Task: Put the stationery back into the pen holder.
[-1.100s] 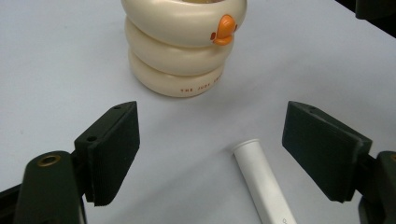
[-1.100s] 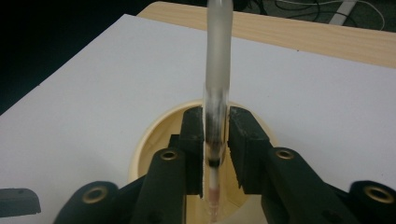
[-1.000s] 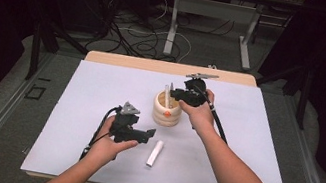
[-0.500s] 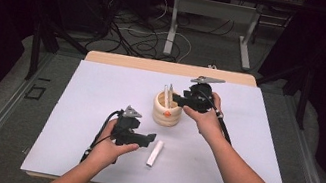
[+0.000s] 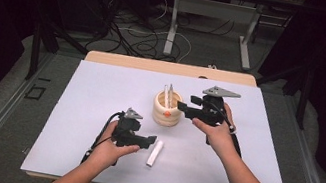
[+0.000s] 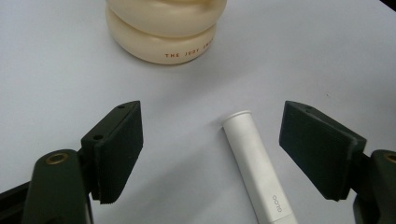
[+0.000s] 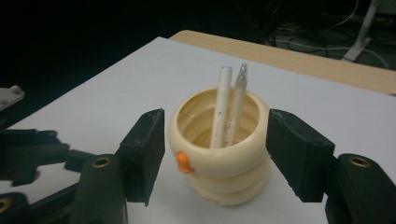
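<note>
A cream ringed pen holder [image 5: 167, 109] stands mid-table with two thin pens [image 5: 168, 94] upright in it. My right gripper [image 5: 182, 107] is just right of the holder and points at it. Its jaws have just been opening and hold nothing. In the right gripper view the holder [image 7: 219, 163] and its pens [image 7: 229, 109] stand just beyond the open right gripper [image 7: 215, 117]. A white capped pen [image 5: 154, 153] lies flat in front of the holder. My left gripper [image 5: 151, 140] is open beside it. In the left gripper view this pen [image 6: 259, 168] lies between the spread jaws of the left gripper [image 6: 212, 112], touched by neither.
A white sheet [image 5: 77, 107] covers the table, with a wooden strip [image 5: 121, 59] at its far edge. Table legs and cables [image 5: 150, 38] lie on the dark floor beyond. The holder [image 6: 163, 32] is close ahead of the left gripper.
My right gripper has drawn back to the right, away from the holder, and its jaws have spread apart. The left hand has kept still.
</note>
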